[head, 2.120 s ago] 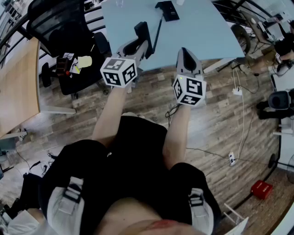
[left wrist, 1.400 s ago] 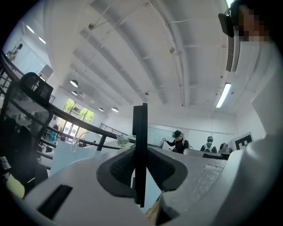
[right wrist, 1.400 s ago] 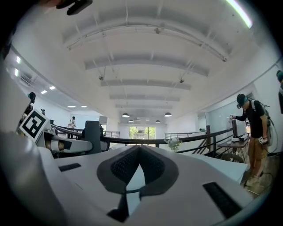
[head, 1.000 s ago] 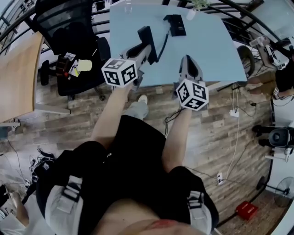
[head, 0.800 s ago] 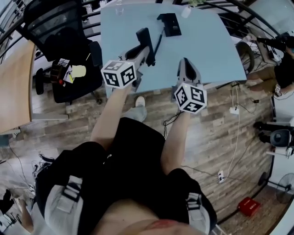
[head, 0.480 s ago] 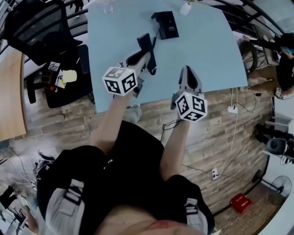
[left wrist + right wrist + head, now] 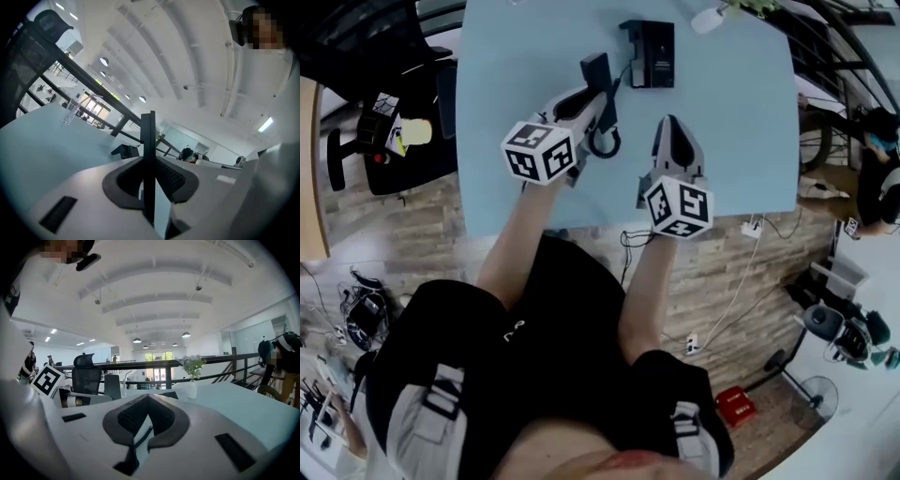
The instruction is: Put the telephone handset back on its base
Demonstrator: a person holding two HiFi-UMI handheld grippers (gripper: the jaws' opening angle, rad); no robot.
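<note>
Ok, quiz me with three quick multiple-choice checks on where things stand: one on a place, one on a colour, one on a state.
1. Where is the telephone base?
A. On the table, beyond both grippers
B. On the wooden floor
C. On the office chair

2. What colour is the table top?
A. Wood brown
B. Light blue
C. Red

3. What is the state of the telephone handset?
A. Seated on its base
B. Lying on the floor
C. Clamped in the left gripper

Answers:
1 A: the telephone base sits on the table, past the grippers.
2 B: the bare top is light blue.
3 C: the telephone handset stands between the left gripper pads, apart from the base.
</note>
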